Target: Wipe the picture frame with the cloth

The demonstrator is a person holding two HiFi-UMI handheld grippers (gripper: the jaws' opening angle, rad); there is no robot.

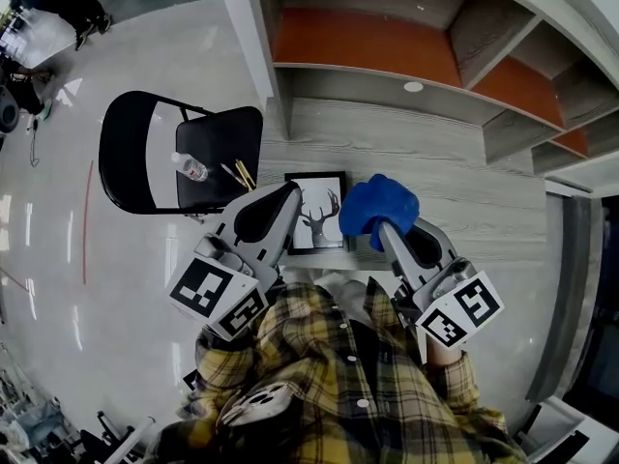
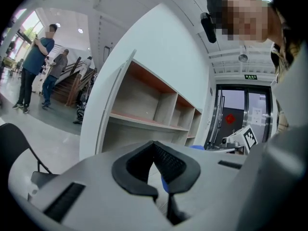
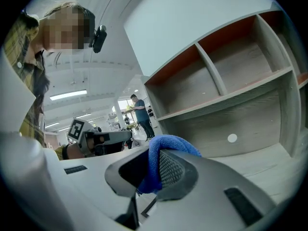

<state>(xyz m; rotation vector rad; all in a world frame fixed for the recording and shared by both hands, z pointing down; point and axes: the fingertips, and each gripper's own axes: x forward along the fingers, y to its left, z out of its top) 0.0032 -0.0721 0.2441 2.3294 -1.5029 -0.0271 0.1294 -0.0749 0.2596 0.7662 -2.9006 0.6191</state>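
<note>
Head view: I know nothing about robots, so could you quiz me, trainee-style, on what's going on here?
1. True or false: the right claw is clamped on the blue cloth.
2. Where does the picture frame lie? A) on the desk B) on the floor C) on a shelf
3. Fill in: the bottle lies on a black ____.
Key: 1 true; 2 A; 3 chair.
</note>
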